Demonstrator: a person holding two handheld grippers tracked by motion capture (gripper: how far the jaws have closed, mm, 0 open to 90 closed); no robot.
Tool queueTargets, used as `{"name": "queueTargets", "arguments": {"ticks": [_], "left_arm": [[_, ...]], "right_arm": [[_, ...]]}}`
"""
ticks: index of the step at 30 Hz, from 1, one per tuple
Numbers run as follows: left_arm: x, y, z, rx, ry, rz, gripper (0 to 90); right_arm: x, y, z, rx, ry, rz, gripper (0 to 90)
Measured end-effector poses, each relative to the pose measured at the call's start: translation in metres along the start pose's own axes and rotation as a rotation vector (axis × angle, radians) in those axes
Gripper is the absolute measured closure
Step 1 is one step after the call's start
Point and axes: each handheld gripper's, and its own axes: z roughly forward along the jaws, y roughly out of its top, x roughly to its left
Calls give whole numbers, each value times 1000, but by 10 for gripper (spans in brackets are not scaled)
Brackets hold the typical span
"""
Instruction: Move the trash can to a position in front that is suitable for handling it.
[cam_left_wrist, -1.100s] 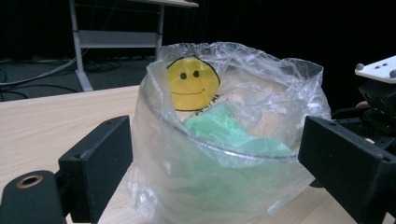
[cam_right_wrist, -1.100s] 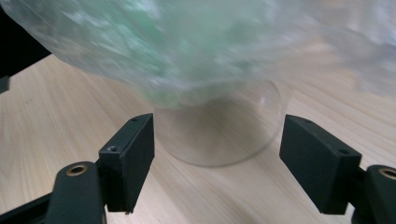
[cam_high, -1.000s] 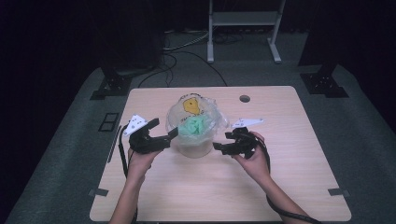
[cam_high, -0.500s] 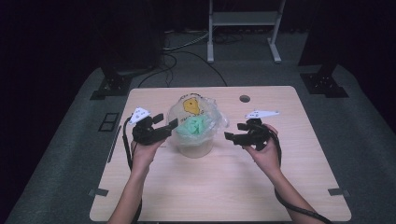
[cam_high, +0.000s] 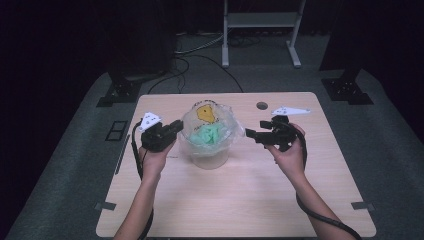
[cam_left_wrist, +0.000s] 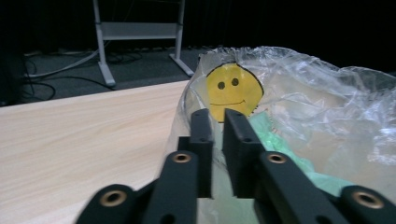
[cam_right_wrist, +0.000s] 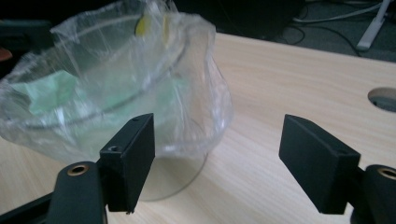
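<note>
On a pale wooden table (cam_high: 240, 200) stands a clear glass bowl (cam_high: 210, 155), lined with a thin transparent plastic bag (cam_high: 227, 122) whose edge drapes over the rim; inside lie a crumpled green sheet (cam_high: 207, 135) and a yellow smiley face (cam_high: 206, 113) printed on the far side of the bag; the bowl sits near the middle of the table, between the two grippers.

At the bowl's left side, the left gripper (cam_high: 175, 126) is held in a person's hand, its tips at the bag's edge; its jaws have just been closing and now stand nearly together with a narrow slit between them; in the left gripper view the tips (cam_left_wrist: 219, 121) sit against the plastic just below the smiley, and whether film is caught in the slit I cannot tell.

At the bowl's right, the right gripper (cam_high: 250, 134) is held apart from the bag, its jaws spread wide with nothing between them; in the right gripper view (cam_right_wrist: 219, 154) the bowl and bag lie ahead and to the left; a round hole (cam_high: 262, 105) shows in the tabletop beyond.
</note>
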Motion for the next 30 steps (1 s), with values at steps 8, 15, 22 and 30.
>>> {"name": "queueTargets", "arguments": {"ticks": [8,15,22,30], "left_arm": [[-2,1,-1,-24,1,7,886],[-3,6,-4,-44,-21,5,886],[-1,7,-8,-53,-24,0,886],[-1,12,-10,-71,-47,-11,886]], "right_arm": [[15,25,1,-46,17,-11,261],[28,46,7,-67,32,-13,262],[37,56,27,-6,18,-10,318],[36,55,46,78,-14,-7,461]]}}
